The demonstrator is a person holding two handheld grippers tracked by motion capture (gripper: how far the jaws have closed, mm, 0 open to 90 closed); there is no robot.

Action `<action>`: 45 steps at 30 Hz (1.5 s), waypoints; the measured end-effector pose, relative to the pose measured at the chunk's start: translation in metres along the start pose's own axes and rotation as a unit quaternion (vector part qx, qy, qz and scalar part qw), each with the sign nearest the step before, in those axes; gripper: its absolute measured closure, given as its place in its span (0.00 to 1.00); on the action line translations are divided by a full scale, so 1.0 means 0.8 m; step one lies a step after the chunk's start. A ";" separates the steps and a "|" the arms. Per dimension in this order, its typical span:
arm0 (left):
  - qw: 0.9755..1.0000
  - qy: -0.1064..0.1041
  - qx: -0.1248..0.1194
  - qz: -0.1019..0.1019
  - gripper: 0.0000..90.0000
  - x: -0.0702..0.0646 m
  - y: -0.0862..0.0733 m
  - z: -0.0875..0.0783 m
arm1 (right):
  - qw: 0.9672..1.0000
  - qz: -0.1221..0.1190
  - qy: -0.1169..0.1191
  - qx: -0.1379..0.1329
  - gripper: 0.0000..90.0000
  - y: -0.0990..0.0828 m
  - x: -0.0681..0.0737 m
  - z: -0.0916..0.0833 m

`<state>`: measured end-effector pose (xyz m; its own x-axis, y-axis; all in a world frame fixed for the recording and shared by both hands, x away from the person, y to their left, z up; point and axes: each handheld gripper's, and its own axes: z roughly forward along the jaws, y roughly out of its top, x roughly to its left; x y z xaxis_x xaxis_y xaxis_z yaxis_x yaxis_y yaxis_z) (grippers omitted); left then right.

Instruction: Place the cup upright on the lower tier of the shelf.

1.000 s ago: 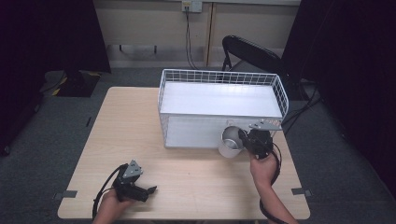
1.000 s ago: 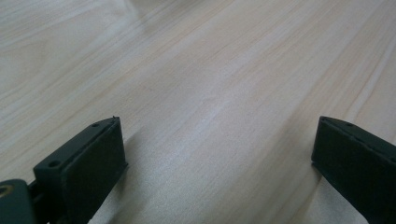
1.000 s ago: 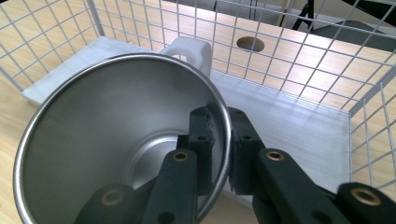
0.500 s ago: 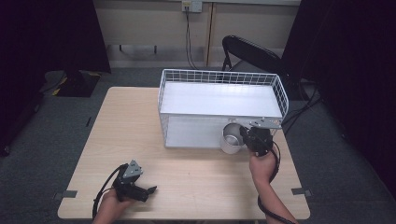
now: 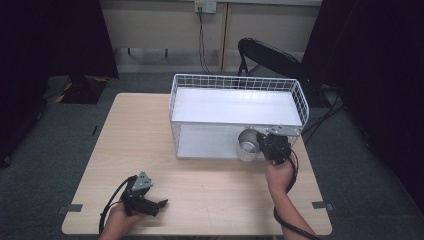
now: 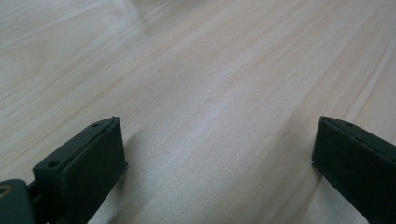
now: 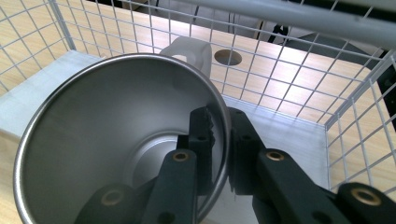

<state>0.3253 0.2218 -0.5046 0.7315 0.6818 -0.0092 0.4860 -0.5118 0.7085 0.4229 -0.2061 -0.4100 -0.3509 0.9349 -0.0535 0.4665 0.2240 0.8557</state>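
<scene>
A shiny metal cup with a white handle hangs at the open front of the white wire rack, at the lower shelf's right side. My right gripper is shut on the cup's rim, one jaw inside the cup and one outside. Near the table's front left, my left gripper rests low over bare wood, open, with nothing between its jaws.
The rack has an upper white shelf and a lower one; wire walls close its back and sides. The wooden table spreads in front. A black chair stands behind the rack.
The right gripper has carried the cup slightly up and toward the rack's lower shelf. The left gripper has stayed put.
</scene>
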 end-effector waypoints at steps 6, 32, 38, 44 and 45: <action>1.000 0.001 -0.001 0.000 0.02 0.000 0.000 0.000 | 1.000 0.000 -0.007 -0.007 0.91 -0.001 0.001 0.003; 1.000 0.000 0.000 0.000 0.02 0.000 0.000 0.000 | 1.000 -0.008 -0.028 -0.007 0.91 -0.001 0.004 0.016; 1.000 0.001 -0.001 0.000 0.02 0.000 0.000 0.000 | 0.999 -0.008 -0.032 -0.004 0.91 -0.002 0.003 0.019; 1.000 -0.001 -0.001 -0.003 0.02 0.000 0.000 0.000 | 0.999 -0.006 -0.033 -0.005 0.91 -0.002 0.005 0.023; 1.000 -0.001 -0.001 -0.003 0.02 0.000 0.000 0.000 | 0.999 -0.006 -0.035 -0.004 0.91 -0.002 0.006 0.023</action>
<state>0.3250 0.2215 -0.5049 0.7299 0.6834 -0.0147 0.4893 -0.5073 0.7094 0.4357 -0.1969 -0.4210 -0.2996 0.9489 -0.0994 0.4553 0.2337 0.8591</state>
